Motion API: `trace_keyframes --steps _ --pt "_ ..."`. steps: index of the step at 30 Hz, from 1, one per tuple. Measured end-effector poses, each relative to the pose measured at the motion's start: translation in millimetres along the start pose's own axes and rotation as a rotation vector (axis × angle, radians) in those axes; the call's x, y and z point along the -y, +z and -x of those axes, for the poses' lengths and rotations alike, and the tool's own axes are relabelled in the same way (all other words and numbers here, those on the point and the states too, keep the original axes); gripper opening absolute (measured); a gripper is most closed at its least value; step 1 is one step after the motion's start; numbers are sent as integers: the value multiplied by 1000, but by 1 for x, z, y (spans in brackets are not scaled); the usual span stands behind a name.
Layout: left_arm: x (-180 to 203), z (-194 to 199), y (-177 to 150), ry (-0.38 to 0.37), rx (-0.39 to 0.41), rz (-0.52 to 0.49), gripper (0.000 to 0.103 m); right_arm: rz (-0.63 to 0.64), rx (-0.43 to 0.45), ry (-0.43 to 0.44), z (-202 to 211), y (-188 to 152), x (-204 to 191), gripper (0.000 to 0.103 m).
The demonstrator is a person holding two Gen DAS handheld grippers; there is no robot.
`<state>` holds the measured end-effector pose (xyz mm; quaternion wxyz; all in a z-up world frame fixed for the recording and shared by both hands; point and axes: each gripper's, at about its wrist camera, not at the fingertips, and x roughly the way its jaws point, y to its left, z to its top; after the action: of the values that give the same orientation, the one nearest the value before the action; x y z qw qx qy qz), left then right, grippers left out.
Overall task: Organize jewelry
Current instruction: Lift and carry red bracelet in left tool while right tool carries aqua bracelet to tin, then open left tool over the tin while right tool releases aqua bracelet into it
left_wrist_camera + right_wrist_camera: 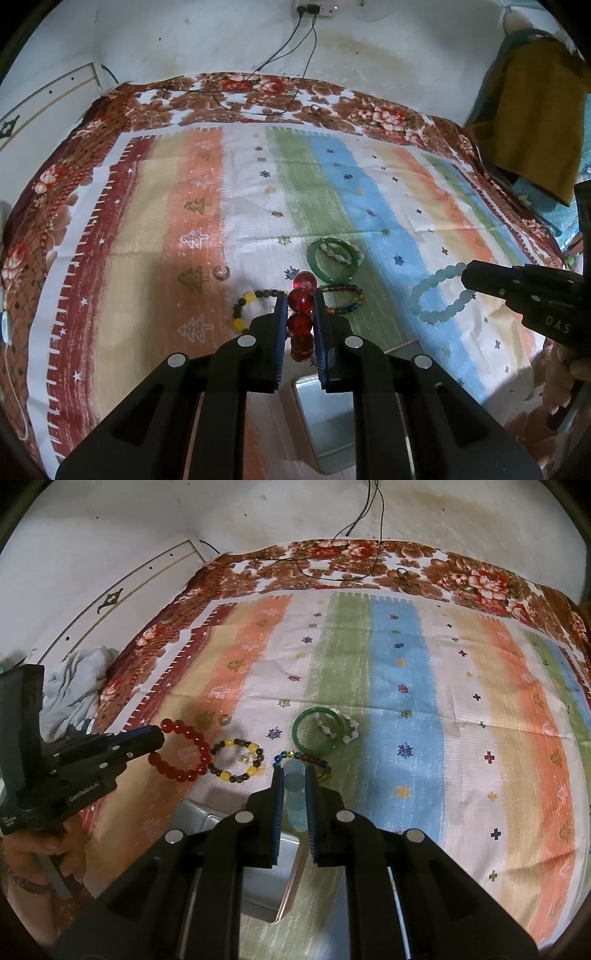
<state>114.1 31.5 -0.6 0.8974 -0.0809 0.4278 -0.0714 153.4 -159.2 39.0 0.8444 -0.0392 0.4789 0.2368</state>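
Jewelry sorting looks barely begun: the left gripper [300,295] pinches the red bead bracelet [181,751], the right gripper [294,771] clamps the pale blue bracelet [441,293], four bracelets and the metal tin [275,878] waiting.

A striped cloth [332,192] in red, cream, orange, white, green and blue bands, dotted with small trees and stars, lies over a brown floral blanket [258,96] whose border shows along the far edge. Two black cables [295,44] hang down the stained white wall [388,55] from a socket [312,8] and trail onto the blanket. A mustard-yellow cloth [532,122] hangs at the right, and a crumpled grey garment [77,686] sits at the left edge
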Motion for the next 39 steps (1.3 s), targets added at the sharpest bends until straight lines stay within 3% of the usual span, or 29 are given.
trace_keyframes --steps 13,36,37,39 --pt "15 26 -15 -45 31 -42 13 54 7 47 14 -22 -26 13" --pt "38 29 -59 -95 -23 -102 13 100 -42 92 18 -61 -44 13" --pt "37 28 -59 -97 -25 -97 13 102 -53 93 16 -62 -45 13" --pt "35 27 -58 -90 -16 -83 21 106 -73 81 10 -62 -44 29"
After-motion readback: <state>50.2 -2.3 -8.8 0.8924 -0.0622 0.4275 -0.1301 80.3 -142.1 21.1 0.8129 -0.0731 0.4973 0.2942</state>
